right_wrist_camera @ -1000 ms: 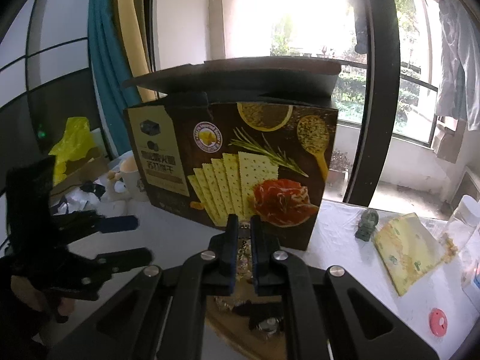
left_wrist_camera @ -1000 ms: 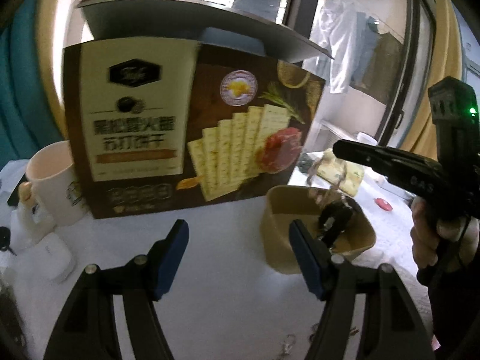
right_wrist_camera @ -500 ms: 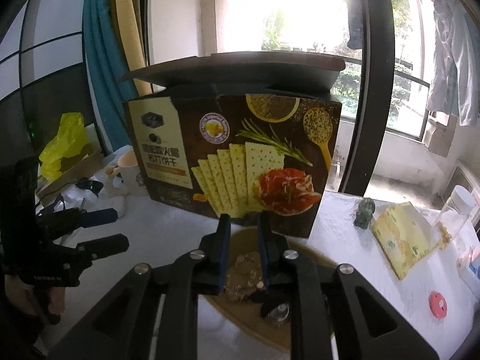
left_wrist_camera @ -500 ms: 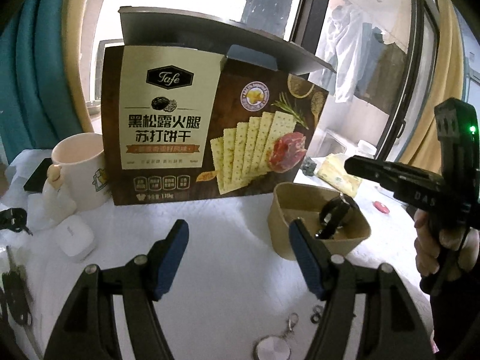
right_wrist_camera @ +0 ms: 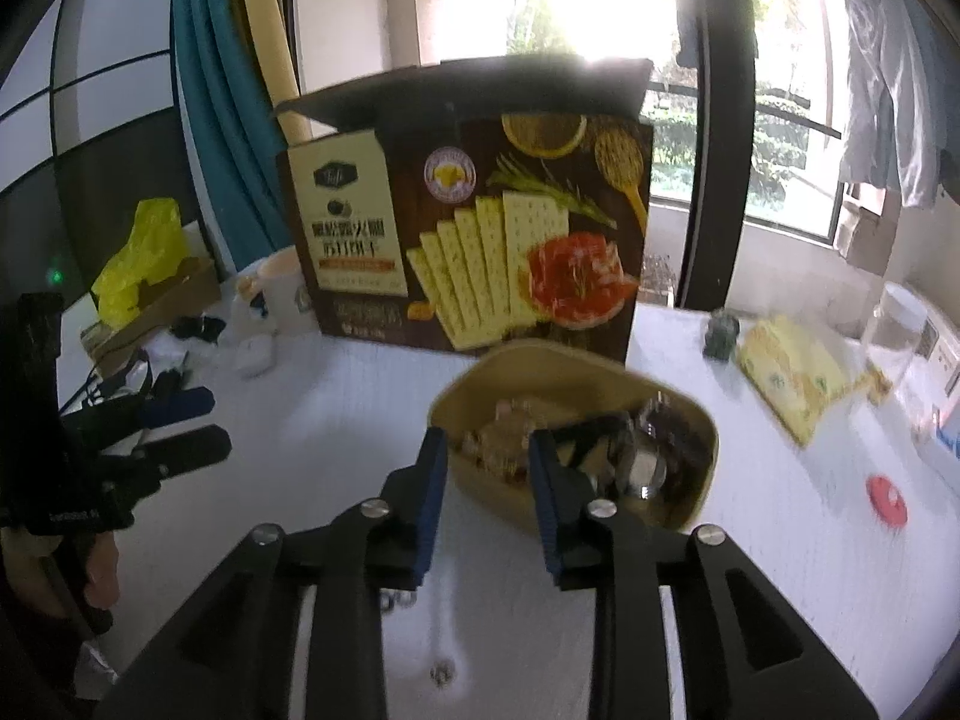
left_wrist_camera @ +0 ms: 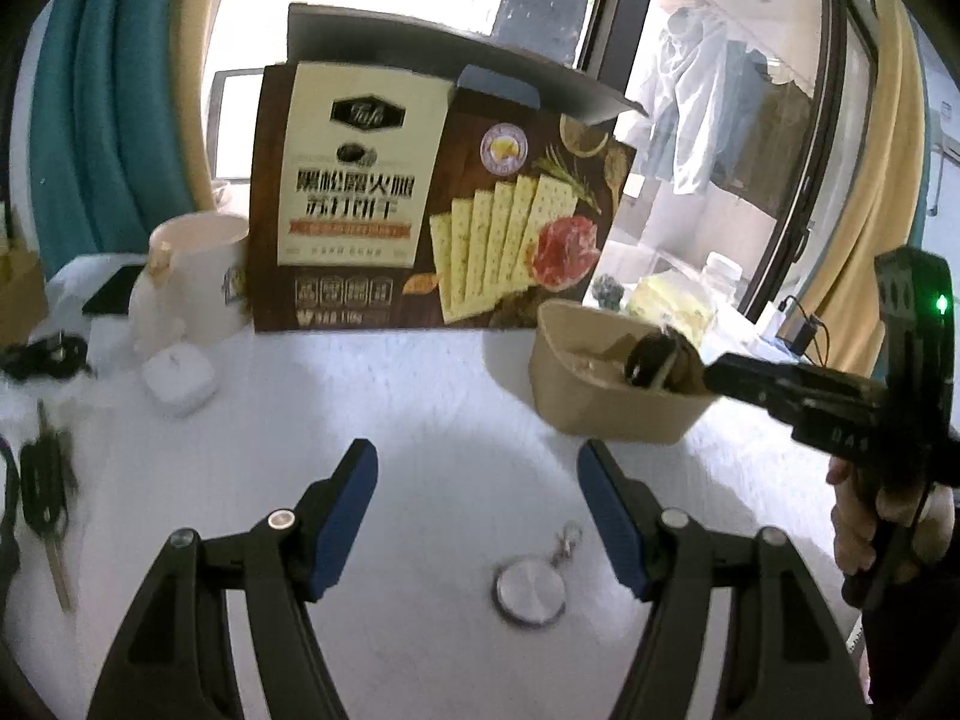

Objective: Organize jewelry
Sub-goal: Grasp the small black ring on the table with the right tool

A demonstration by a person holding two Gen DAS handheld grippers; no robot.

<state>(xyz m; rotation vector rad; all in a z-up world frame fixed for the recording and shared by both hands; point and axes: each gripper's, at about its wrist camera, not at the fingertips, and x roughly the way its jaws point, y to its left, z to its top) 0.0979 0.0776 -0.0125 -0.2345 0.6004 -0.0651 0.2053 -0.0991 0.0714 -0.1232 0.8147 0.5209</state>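
1. In the left wrist view, the left gripper [left_wrist_camera: 477,501] is seen with its jaws wide apart and nothing between them, above the white table [left_wrist_camera: 372,396].
2. Only in this view is a round silver pendant [left_wrist_camera: 529,591] with a small clasp shown, lying on the table between and just ahead of the blue pads [left_wrist_camera: 342,510].
3. Also shown only here are a key [left_wrist_camera: 45,504] at the left edge and the person's right hand [left_wrist_camera: 882,516] around the handle of the right gripper [left_wrist_camera: 714,375], whose tip is over the tan bowl [left_wrist_camera: 606,402].
4. In the right wrist view, the right gripper [right_wrist_camera: 489,480] is seen with its jaws opening; no piece is clamped, and the bowl [right_wrist_camera: 468,396] with its jewelry [right_wrist_camera: 510,429] lies just beyond the fingertips.
5. The bowl's contents are shown clearly only from this side: a pale beaded piece, dark pieces and a shiny metal item; an exact count cannot be given because of blur.
6. Shown only here are a red disc [right_wrist_camera: 887,498], a clear jar [right_wrist_camera: 897,330] and a yellow bag [right_wrist_camera: 141,258].
7. Counted across both views: one bowl, one cracker box [right_wrist_camera: 480,240], one mug [left_wrist_camera: 198,276], one small white case [left_wrist_camera: 178,378], one yellow pouch [right_wrist_camera: 792,366], one dark figurine [right_wrist_camera: 722,333].
8. One loose pendant is counted on the table; a small metal bit [right_wrist_camera: 441,672] below the right gripper may be a second loose piece.
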